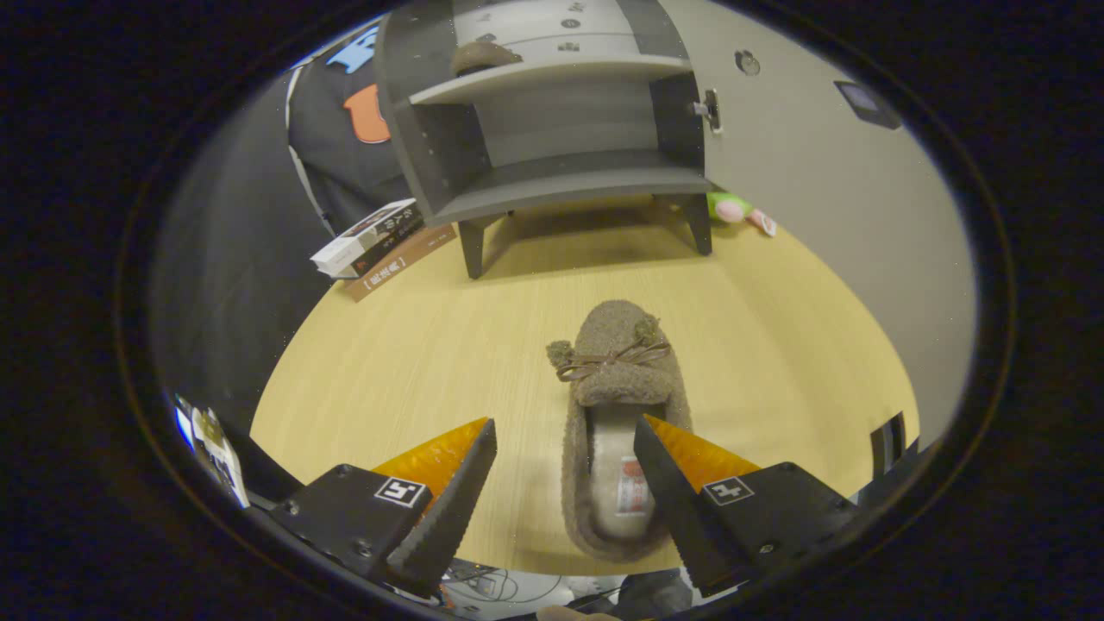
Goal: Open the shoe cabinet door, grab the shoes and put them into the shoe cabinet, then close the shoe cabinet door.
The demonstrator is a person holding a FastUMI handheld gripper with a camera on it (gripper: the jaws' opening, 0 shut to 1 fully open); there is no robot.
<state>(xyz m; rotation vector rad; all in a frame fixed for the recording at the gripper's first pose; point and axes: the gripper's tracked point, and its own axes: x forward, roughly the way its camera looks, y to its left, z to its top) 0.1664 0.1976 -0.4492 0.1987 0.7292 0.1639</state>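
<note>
A brown fuzzy slipper with a small bow lies on the wooden table, toe pointing toward the cabinet. My gripper is open above its heel end: the right finger hangs over the slipper's opening, the left finger is off to its left side. The grey shoe cabinet stands beyond on short legs with its door swung open to the right. A second brown slipper rests on the upper shelf; the lower shelf is bare.
Stacked books lie to the left of the cabinet's legs. A green and pink toy sits behind the right leg near the open door. The table's front edge is just under my fingers.
</note>
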